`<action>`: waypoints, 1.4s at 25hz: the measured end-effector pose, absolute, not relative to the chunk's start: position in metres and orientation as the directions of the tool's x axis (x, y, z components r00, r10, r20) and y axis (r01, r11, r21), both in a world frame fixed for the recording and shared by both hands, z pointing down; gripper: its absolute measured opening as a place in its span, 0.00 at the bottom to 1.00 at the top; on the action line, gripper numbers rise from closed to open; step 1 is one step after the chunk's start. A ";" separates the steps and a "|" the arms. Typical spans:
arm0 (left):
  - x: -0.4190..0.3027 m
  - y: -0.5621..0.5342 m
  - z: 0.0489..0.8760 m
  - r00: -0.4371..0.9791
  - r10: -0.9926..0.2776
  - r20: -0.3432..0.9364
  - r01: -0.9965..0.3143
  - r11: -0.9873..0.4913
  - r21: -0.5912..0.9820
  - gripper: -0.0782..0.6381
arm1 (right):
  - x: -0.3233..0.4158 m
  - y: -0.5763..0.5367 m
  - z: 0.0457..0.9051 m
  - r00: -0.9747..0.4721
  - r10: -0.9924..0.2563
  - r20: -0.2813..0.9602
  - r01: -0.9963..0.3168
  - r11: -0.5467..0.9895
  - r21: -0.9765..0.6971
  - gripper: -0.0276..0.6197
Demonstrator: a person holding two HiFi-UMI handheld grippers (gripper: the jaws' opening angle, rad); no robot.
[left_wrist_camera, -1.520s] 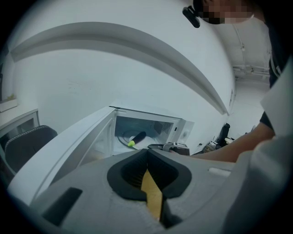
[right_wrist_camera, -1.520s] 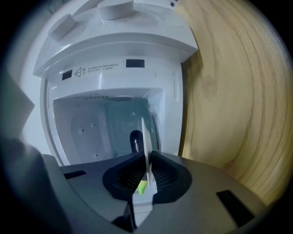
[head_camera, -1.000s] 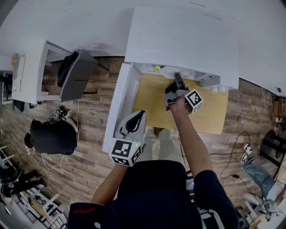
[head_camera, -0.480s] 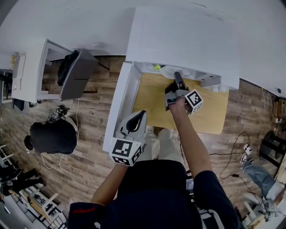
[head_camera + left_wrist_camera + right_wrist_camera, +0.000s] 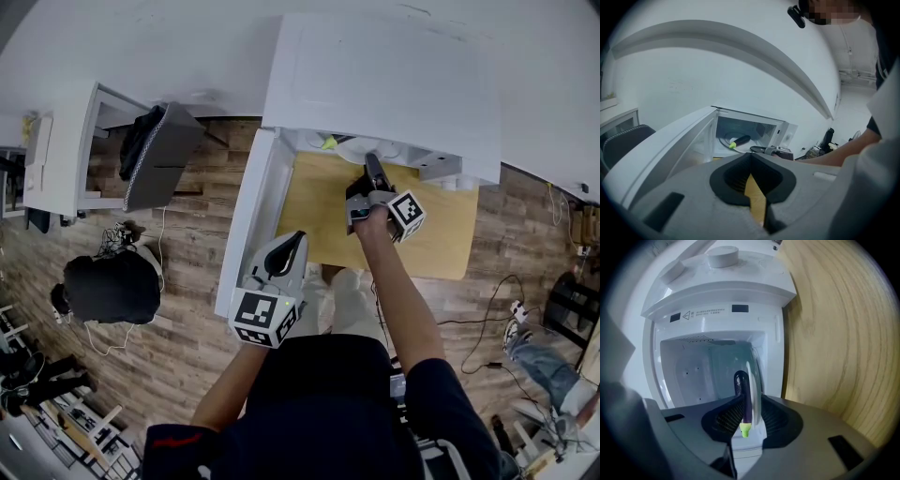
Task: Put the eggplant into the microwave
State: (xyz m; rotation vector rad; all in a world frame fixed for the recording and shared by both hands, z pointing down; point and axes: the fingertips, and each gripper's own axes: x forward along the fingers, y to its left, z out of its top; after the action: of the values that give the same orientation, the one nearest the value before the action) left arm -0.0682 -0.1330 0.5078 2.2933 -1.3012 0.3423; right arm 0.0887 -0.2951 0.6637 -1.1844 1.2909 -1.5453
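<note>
Left hand-held gripper (image 5: 296, 240) is low by the body, jaws together with nothing in them, just beside the free edge of the open microwave door (image 5: 247, 223). The wooden desk (image 5: 323, 220) runs ahead of it. Right hand-held gripper (image 5: 372, 165) is out in front of the microwave (image 5: 384, 84) mouth, jaws a little apart and empty.

The eggplant (image 5: 742, 392) lies inside the cavity on the glass turntable (image 5: 758, 376), straight ahead of the right gripper and apart from it. Its long axis is in line with the jaws, green stem end nearest. It looks placed.

Likely next: pull the right gripper back and swing the door shut; the left is nearer the door. The right arm sits in the door's sweep. Another person (image 5: 112, 286) is far left on the floor, well apart.
</note>
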 end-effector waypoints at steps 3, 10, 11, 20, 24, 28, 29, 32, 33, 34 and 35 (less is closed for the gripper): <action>-0.068 -0.132 0.508 0.519 -0.735 0.437 -0.855 -0.436 0.282 0.13 | 0.090 -0.291 0.666 -0.257 -0.951 0.171 0.003 -0.178 -0.984 0.16; -0.064 -0.130 0.507 0.526 -0.732 0.432 -0.850 -0.444 0.283 0.13 | 0.091 -0.277 0.669 -0.262 -0.946 0.192 -0.004 -0.197 -0.980 0.15; -0.063 -0.129 0.506 0.528 -0.732 0.432 -0.849 -0.446 0.283 0.13 | 0.091 -0.275 0.670 -0.263 -0.945 0.195 -0.006 -0.201 -0.980 0.15; -0.062 -0.125 0.508 0.527 -0.730 0.435 -0.850 -0.442 0.288 0.13 | 0.086 -0.275 0.665 -0.278 -0.942 0.187 -0.004 -0.194 -0.981 0.10; -0.064 -0.123 0.509 0.525 -0.730 0.438 -0.851 -0.438 0.291 0.13 | 0.085 -0.283 0.663 -0.279 -0.942 0.187 -0.018 -0.189 -0.982 0.09; -0.066 -0.124 0.510 0.523 -0.730 0.441 -0.852 -0.433 0.294 0.13 | 0.086 -0.293 0.662 -0.276 -0.943 0.184 -0.011 -0.189 -0.982 0.09; -0.066 -0.125 0.511 0.522 -0.730 0.441 -0.852 -0.432 0.294 0.13 | 0.086 -0.296 0.661 -0.274 -0.944 0.181 -0.006 -0.187 -0.982 0.09; -0.067 -0.127 0.511 0.520 -0.731 0.442 -0.854 -0.429 0.294 0.13 | 0.087 -0.304 0.660 -0.272 -0.946 0.174 0.001 -0.181 -0.983 0.09; -0.068 -0.128 0.511 0.519 -0.732 0.443 -0.855 -0.428 0.294 0.13 | 0.087 -0.305 0.660 -0.274 -0.946 0.174 0.001 -0.181 -0.984 0.09; -0.068 -0.128 0.512 0.518 -0.732 0.443 -0.855 -0.427 0.294 0.13 | 0.087 -0.306 0.660 -0.275 -0.946 0.174 0.000 -0.181 -0.984 0.09; -0.069 -0.128 0.512 0.517 -0.732 0.444 -0.855 -0.426 0.294 0.13 | 0.087 -0.306 0.660 -0.275 -0.945 0.174 -0.002 -0.181 -0.984 0.09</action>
State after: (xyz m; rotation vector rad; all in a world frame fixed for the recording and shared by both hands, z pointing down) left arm -0.0687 -0.1277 0.5119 2.2770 -1.2955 0.3410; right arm 0.0866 -0.3061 0.6602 -1.1802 1.3036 -1.5622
